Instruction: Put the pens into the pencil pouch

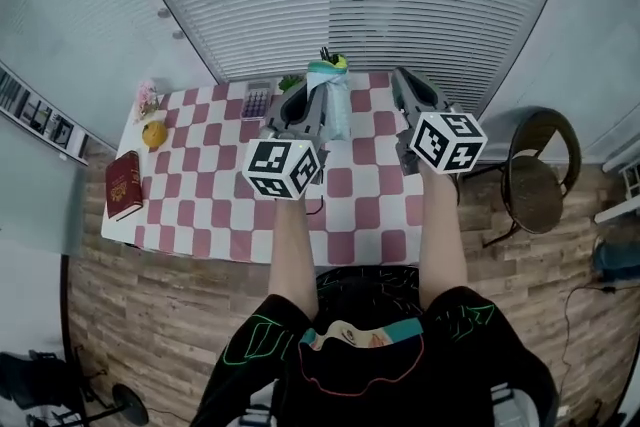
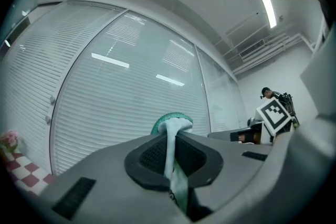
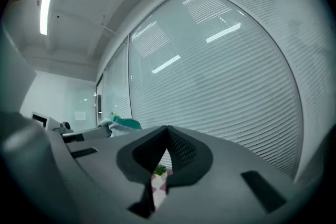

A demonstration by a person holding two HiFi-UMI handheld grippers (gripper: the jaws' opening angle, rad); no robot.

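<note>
A white pencil pouch (image 1: 332, 105) with a teal zipper edge hangs upright above the checkered table (image 1: 365, 215); dark pens (image 1: 328, 57) stick out of its top. My left gripper (image 1: 316, 100) is shut on the pouch's side. In the left gripper view the white fabric (image 2: 172, 136) is pinched between the jaws (image 2: 170, 153), and the teal rim curls above them. To the right of the pouch, my right gripper (image 1: 402, 75) is shut with nothing held; its view shows closed jaws (image 3: 167, 138) and the pouch (image 3: 125, 123) off to the left.
On the table's left stand a red book (image 1: 124, 183), a yellow fruit (image 1: 153, 133) and pink flowers (image 1: 147, 97). A calculator (image 1: 257, 99) and a small green plant (image 1: 290, 82) sit at the back edge. A round chair (image 1: 535, 180) stands to the right. Window blinds lie behind.
</note>
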